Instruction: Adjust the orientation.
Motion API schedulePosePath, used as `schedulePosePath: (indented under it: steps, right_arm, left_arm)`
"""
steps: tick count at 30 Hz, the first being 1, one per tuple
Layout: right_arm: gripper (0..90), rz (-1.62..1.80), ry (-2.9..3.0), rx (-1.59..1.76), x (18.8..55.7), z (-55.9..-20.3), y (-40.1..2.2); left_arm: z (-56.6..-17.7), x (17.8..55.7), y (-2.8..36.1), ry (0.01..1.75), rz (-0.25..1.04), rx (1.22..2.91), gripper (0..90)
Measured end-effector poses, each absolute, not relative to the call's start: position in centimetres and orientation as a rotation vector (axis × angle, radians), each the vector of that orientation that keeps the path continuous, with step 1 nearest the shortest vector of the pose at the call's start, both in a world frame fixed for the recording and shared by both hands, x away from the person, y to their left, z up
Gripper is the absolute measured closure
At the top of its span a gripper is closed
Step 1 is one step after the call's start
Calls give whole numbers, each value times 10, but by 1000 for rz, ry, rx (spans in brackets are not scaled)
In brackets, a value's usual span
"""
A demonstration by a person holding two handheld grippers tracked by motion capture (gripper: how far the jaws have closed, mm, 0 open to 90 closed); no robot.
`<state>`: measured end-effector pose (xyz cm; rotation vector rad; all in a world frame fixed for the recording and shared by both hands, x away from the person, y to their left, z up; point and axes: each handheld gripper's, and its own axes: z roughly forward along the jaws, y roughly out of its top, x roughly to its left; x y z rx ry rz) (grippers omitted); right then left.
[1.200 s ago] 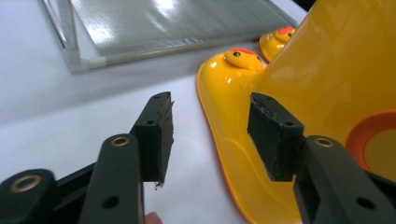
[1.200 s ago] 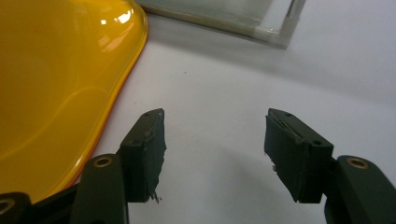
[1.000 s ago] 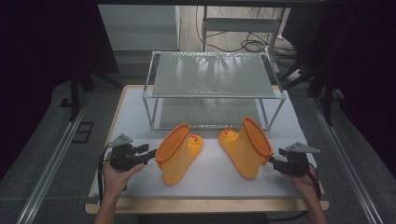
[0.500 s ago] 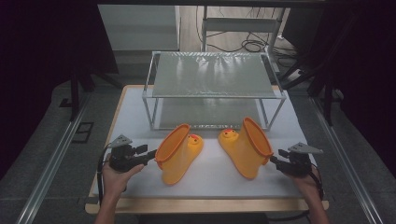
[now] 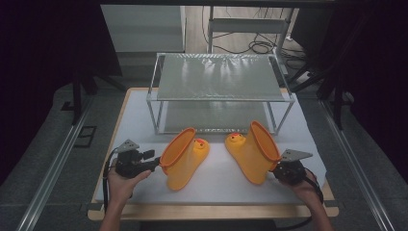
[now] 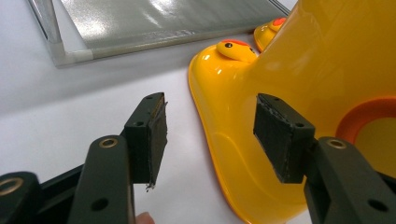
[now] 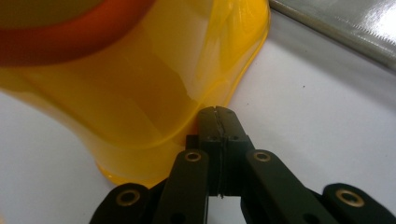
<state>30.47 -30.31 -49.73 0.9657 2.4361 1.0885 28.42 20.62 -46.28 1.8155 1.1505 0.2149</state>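
High view: two yellow boots on white surface (image 5: 216,180) before the empty two-tier rack (image 5: 219,77); left boot (image 5: 185,156), right boot (image 5: 252,151).

Left gripper view: left gripper (image 6: 210,135) open, jaws just widening, nothing between, beside boot shaft.

Right gripper view: right gripper (image 7: 218,122) just closed, empty, against boot heel.

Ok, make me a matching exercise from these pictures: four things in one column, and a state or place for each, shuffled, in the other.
Things:
1. left gripper
2. right gripper
3. left boot
4. metal rack

States or places:
A. jaws shut, nothing between them
B. stands at the far side of the white table
C. jaws open beside a boot
D. lies on its side, orange-rimmed opening toward the left gripper

Pairs: 1-C, 2-A, 3-D, 4-B
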Motion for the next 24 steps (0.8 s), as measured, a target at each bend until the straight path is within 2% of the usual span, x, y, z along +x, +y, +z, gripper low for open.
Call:
schedulePosePath:
  steps: [12, 24]
  right_arm:
    - [900, 1141, 2542, 855, 299, -497, -289]
    - [899, 1186, 2603, 709, 291, -500, -241]
  left_arm:
    - [-460, 282, 209, 1146, 216, 1802, 447]
    - [-458, 281, 209, 1148, 217, 1799, 447]
